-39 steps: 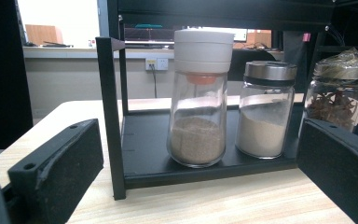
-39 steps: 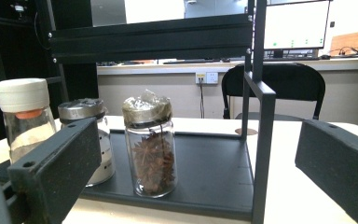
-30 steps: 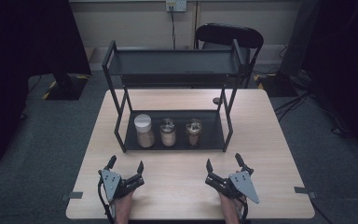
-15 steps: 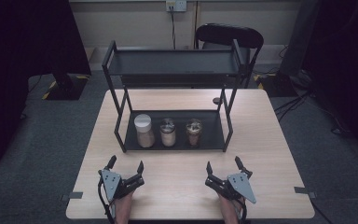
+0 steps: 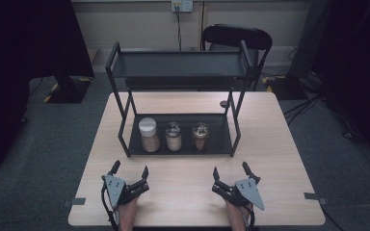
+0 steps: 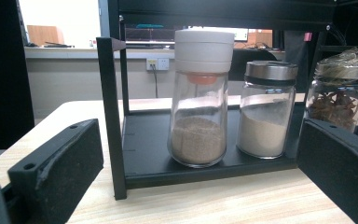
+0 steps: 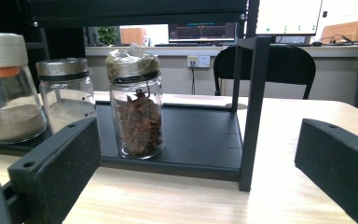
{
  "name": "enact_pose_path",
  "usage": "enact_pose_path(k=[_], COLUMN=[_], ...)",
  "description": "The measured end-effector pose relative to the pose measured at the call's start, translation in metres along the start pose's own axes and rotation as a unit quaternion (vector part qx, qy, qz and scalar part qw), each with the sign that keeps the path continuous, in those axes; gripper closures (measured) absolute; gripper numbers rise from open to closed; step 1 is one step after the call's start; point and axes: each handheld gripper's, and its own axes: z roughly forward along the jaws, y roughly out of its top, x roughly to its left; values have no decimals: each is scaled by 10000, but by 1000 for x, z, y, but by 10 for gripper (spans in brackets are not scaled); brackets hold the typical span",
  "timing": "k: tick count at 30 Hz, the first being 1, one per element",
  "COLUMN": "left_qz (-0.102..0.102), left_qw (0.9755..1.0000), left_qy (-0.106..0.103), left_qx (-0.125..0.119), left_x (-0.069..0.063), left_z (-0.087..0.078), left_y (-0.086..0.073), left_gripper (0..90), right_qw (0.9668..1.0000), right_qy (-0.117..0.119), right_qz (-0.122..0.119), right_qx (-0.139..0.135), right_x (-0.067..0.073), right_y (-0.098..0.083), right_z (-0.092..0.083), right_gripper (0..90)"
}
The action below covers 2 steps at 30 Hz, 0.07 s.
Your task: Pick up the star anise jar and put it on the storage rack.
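Three jars stand in a row on the bottom shelf of a black two-tier rack [image 5: 125,72]. The white-lidded jar [image 5: 149,134] [image 6: 200,98] [image 7: 7,88] holds brown powder. Beside it is a metal-lidded jar [image 5: 173,136] [image 6: 266,109] [image 7: 67,93] of pale powder. On the right is a jar of star anise [image 5: 200,136] [image 7: 137,107] [image 6: 340,91]. My left gripper [image 5: 130,171] rests open near the table's front edge, left of centre. My right gripper [image 5: 231,171] rests open at the front right. Both hold nothing and sit well short of the rack.
The rack's top shelf [image 5: 178,65] carries nothing. A small dark object [image 5: 223,103] lies on the wooden table [image 5: 279,144] behind the rack. A black chair [image 5: 236,38] stands beyond the table's far edge. Bare tabletop lies between the grippers and rack.
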Motion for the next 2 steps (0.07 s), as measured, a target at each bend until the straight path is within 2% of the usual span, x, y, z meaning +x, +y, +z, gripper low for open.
enact_pose_path(k=[2], left_qz=[-4], left_qw=[10000], left_qy=[5], left_qx=[0], left_x=[0], left_z=[0], left_y=[0], left_gripper=[1], right_qw=[10000], right_qy=[0], right_qz=[-14], right_qx=[-1], right_x=[0], right_y=[0], right_z=[0], right_gripper=[0])
